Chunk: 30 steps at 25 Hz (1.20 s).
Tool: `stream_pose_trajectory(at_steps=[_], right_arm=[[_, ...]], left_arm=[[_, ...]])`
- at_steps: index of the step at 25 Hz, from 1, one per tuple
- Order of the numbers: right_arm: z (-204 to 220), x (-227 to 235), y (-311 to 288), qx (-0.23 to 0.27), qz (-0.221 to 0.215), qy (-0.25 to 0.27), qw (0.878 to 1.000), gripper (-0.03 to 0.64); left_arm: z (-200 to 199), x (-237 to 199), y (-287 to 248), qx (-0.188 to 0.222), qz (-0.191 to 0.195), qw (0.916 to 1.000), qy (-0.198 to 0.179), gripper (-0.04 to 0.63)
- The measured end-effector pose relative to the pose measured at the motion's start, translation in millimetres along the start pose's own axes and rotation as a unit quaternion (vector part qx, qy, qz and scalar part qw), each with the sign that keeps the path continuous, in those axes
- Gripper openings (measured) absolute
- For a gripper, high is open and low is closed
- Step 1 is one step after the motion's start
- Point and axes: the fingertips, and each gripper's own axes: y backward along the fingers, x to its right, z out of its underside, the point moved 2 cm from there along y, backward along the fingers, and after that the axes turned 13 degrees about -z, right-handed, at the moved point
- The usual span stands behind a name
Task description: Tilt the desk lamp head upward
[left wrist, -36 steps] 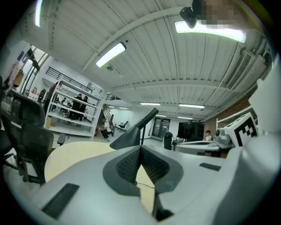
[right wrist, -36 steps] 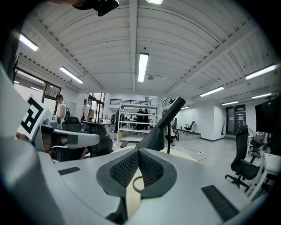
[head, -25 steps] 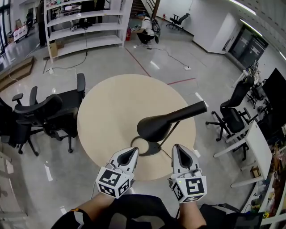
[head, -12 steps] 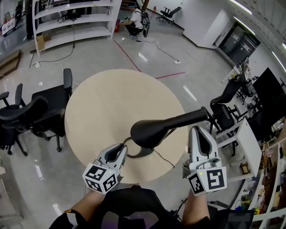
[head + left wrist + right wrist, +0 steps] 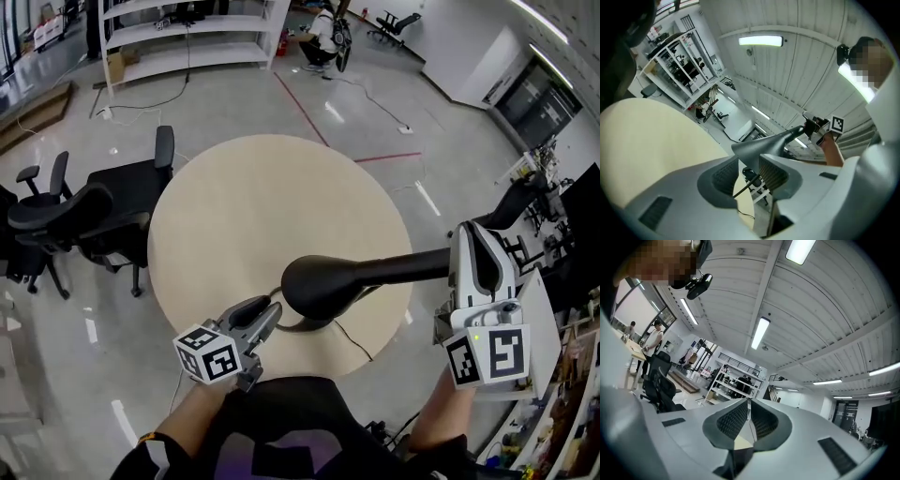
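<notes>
From the head view, the black desk lamp stands at the near edge of the round beige surface. Its bulbous head hangs over the base, and its long neck runs out level to the right, past the rim. The left gripper lies low at the near left, its tips right by the lamp's base. The right gripper stands upright off the surface's right side, with the end of the neck against its left side. Black office chairs crowd the left. At the far left, white shelving has a cardboard box beside it; what the box holds I can't make out.

In the left gripper view, the left gripper has its jaws parted. A thin dark line, stem or cord, crosses the gap untouched, and the lamp rises just beyond. The right gripper sits at the neck's far end.

In the right gripper view, the right gripper points up towards the ceiling, with its jaws closed tip to tip and nothing between them.
</notes>
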Motion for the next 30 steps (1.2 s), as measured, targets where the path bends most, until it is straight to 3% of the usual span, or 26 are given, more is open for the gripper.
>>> stream_pose_trajectory(at_steps=[3, 6, 17, 30], right_arm=[[4.9, 12.9, -12.5, -0.011, -0.019, 0.005, 1.000, 0.011], [11.2, 23.2, -22.7, -0.019, -0.030, 0.007, 0.999, 0.011], [47.0, 42.1, -42.4, -0.060, -0.057, -0.017, 0.996, 0.011], [59.4, 59.2, -35.7, -0.054, -0.050, -0.063, 0.995, 0.011]], left_arm=[[7.1, -2.3, -9.4, -0.006, 0.027, 0.9987, 0.044, 0.170], [11.9, 0.2, -18.1, -0.007, 0.048, 0.9969, 0.062, 0.179], [14.7, 7.4, -45.6, -0.021, 0.098, 0.9930, 0.062, 0.181], [0.8, 17.9, -47.9, -0.012, 0.101, 0.9935, 0.051, 0.181]])
